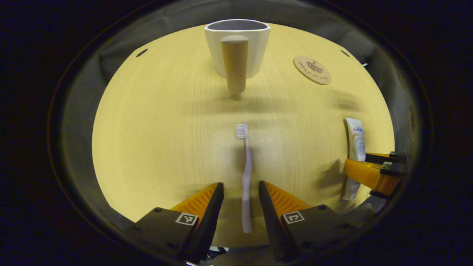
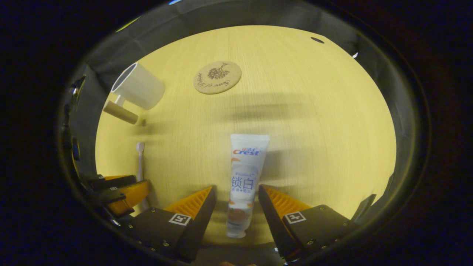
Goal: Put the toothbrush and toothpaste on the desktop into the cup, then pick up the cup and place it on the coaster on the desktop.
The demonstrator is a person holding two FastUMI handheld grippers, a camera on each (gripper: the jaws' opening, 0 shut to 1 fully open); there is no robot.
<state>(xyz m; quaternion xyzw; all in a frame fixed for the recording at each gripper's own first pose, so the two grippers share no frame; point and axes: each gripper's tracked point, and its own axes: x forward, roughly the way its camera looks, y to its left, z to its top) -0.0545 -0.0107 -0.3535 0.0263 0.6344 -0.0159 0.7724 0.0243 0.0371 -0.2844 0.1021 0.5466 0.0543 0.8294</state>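
Observation:
A pale lilac toothbrush lies flat on the wooden desktop, bristles toward the cup. My left gripper is open, a finger on each side of its handle without touching it. The white cup stands upright at the far side, its wooden handle facing me. A round cork coaster lies to its right. In the right gripper view the toothpaste tube lies flat between the fingers of my open right gripper. There the cup, coaster and toothbrush sit to the left.
Each gripper sees the other low over the desk: the right gripper over the toothpaste, the left gripper at the toothbrush. Small dark holes mark the desk's far corners. Black cloth walls close in around the desk.

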